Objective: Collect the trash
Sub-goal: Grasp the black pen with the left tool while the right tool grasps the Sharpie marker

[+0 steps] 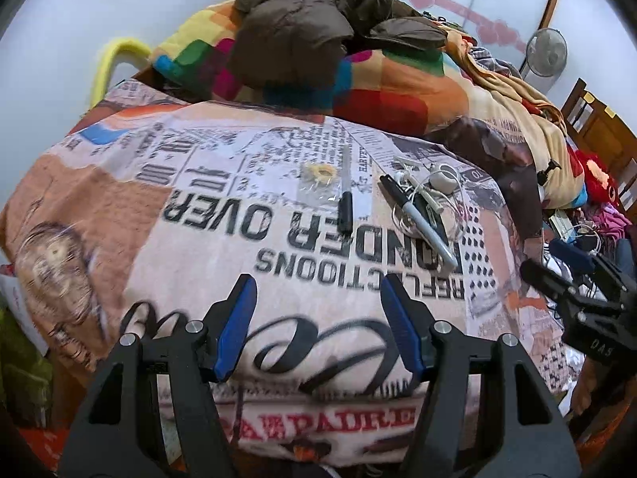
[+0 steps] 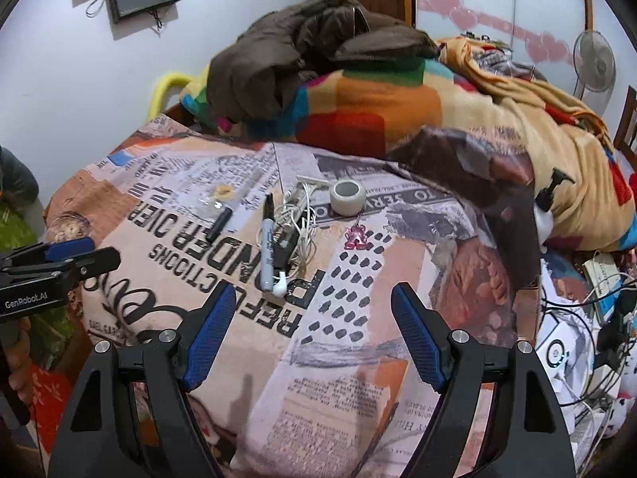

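**Left wrist view: both grippers spread above the bed, small clutter ahead**

Left wrist view: left gripper [image 1: 316,320] spread wide, nothing between its blue pads [image 1: 235,328], hovering over a newspaper-print bedspread [image 1: 131,215]. Right gripper [image 2: 312,326] likewise spread and empty, seen from its own camera.

Items on the bedspread, ahead of both grippers:
- Clear plastic wrapper [image 1: 318,181] with a yellowish ring shape inside, lying flat; a likely piece of trash. In the right wrist view it sits at far left of the cluster [image 2: 217,199].
- Small black pen cap or stick [image 1: 345,211] touching the wrapper's near edge.
- Grey marker [image 2: 267,247] with black cap, lying across tangled white earphones [image 2: 300,231].
- Roll of white tape [image 2: 347,197] just beyond the earphones, standing on its flat side.
- Pink trinket [image 2: 356,237] near the tape, apart from the cable.

Behind the cluster: a colourful patchwork blanket [image 2: 382,107] with a brown jacket [image 2: 302,51] heaped on top. A standing fan [image 2: 593,59] at far right.
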